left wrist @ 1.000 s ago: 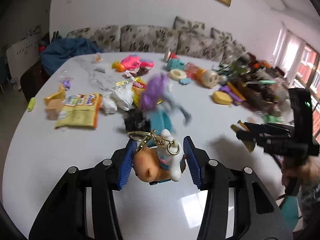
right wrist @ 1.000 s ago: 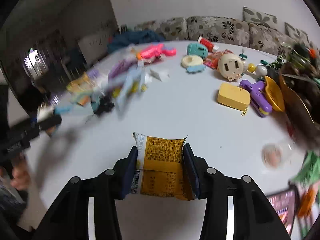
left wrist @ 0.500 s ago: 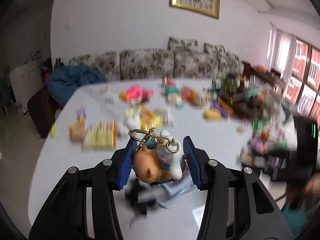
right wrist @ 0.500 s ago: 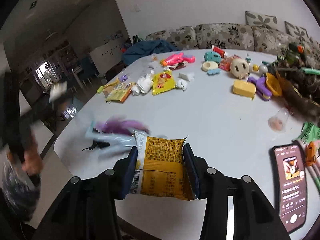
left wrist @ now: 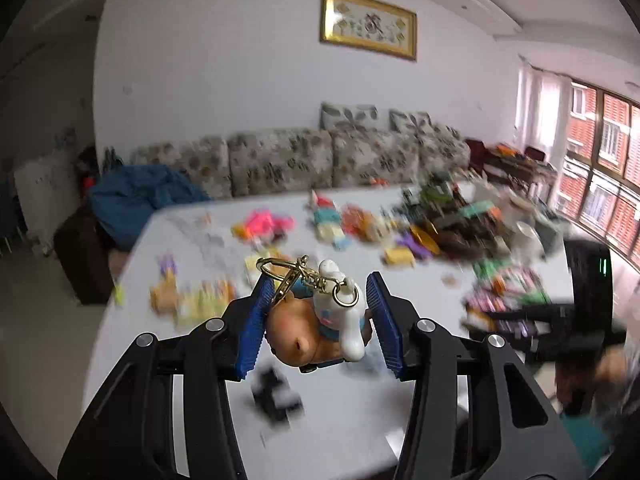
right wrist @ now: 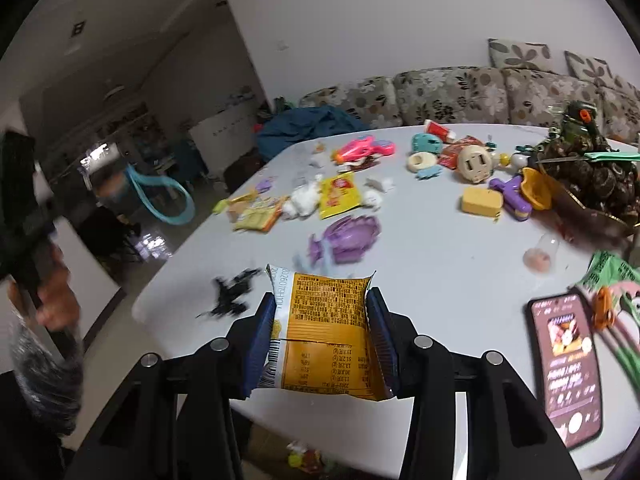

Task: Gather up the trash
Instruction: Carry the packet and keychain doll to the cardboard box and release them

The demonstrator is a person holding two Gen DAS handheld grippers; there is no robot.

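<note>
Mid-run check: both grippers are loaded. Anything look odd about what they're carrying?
Yes. The left gripper is shut on a toy keychain, a figure with a gold clasp, which hardly looks like trash. The right gripper is shut on an orange snack wrapper, torn open along its top, which fits the job.

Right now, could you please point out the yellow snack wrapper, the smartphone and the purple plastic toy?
yellow snack wrapper (right wrist: 330,312), right wrist view, printed back panel.
smartphone (right wrist: 566,364), right wrist view, lit screen.
purple plastic toy (right wrist: 352,236), right wrist view, rounded body.
</note>
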